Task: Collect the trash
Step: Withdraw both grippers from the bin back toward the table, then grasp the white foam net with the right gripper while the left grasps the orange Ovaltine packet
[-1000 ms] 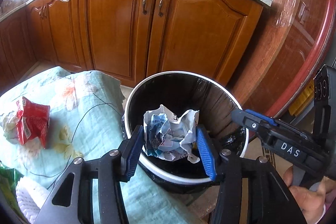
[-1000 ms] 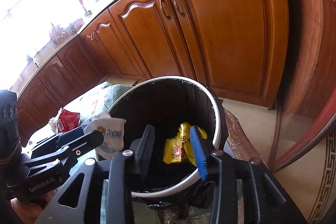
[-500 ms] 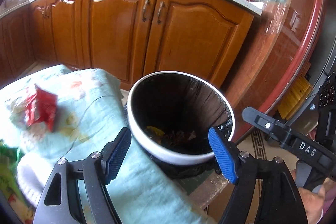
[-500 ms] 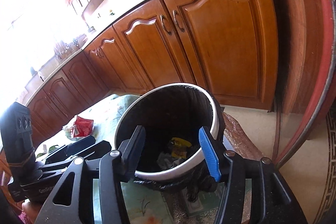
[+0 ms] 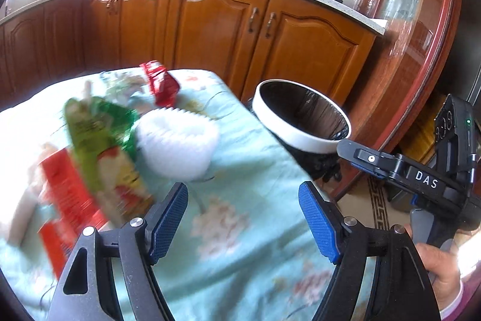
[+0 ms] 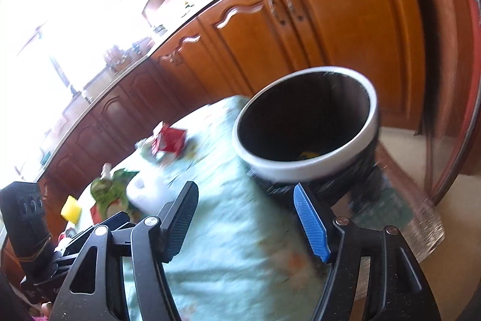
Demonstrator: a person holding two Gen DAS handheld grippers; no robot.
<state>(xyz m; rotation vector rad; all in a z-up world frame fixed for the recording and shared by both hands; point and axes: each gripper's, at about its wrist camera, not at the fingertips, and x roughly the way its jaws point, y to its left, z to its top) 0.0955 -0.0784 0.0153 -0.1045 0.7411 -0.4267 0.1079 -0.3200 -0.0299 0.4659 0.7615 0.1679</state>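
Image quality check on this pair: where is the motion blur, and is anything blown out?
Left wrist view: wrappers and white bowl on the tablecloth smear with motion blur; glare at upper left. Right wrist view: window area upper left blown out white; trash bin rim softly blurred; cabinets bend from fisheye.

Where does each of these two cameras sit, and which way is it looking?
Left wrist: on the left gripper, looking down along its open fingers at wrappers on the tablecloth; a hand shows.
Right wrist: on the right gripper, fingers opening and empty, facing the bin.
Shared: bin, cabinets, red wrapper, each other's gripper.
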